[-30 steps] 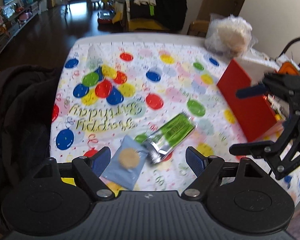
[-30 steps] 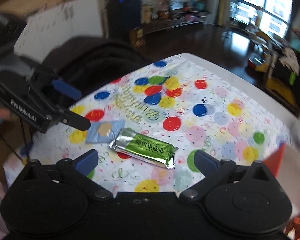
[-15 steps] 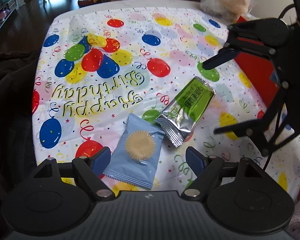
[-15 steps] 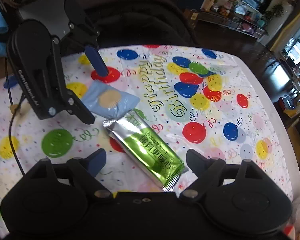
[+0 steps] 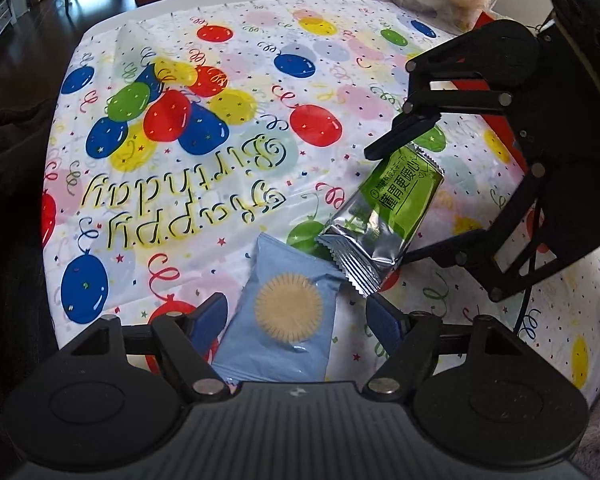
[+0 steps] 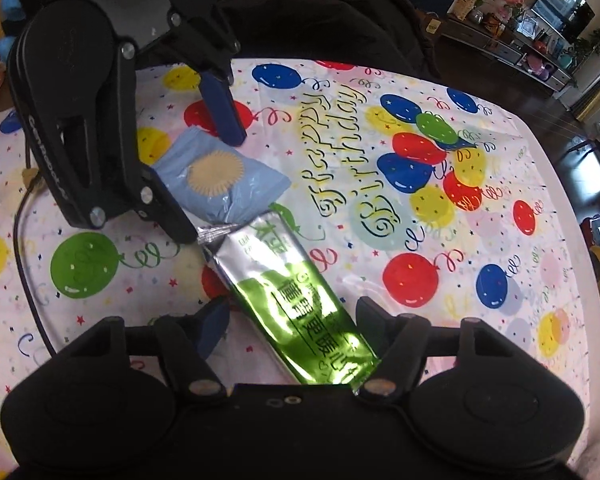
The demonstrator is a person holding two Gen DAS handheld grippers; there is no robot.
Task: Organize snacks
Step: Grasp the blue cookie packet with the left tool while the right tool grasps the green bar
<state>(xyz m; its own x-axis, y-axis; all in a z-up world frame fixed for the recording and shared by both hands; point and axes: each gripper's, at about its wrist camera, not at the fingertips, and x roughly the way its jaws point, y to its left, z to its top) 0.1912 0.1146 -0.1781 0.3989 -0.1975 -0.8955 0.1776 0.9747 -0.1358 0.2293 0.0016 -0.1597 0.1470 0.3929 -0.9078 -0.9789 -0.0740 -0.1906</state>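
Now my right gripper [image 6: 290,326] straddles the green bar [image 6: 300,300] crosswise — jaws just narrowing, not yet pinching; left gripper [image 5: 296,318] spread around the blue packet [image 5: 284,316].

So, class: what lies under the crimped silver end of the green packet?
The green packet overlaps a corner of the blue packet; beside that it lies on the tablecloth. The cloth's print beneath the wrapper is covered.

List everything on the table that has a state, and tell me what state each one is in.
Blue cookie packet: sealed, flat on the tablecloth, between the left gripper's open jaws.
Green snack bar: sealed, its silver end overlapping the blue packet, between the right gripper's jaws, which have just been closing.
Birthday tablecloth: spread flat.
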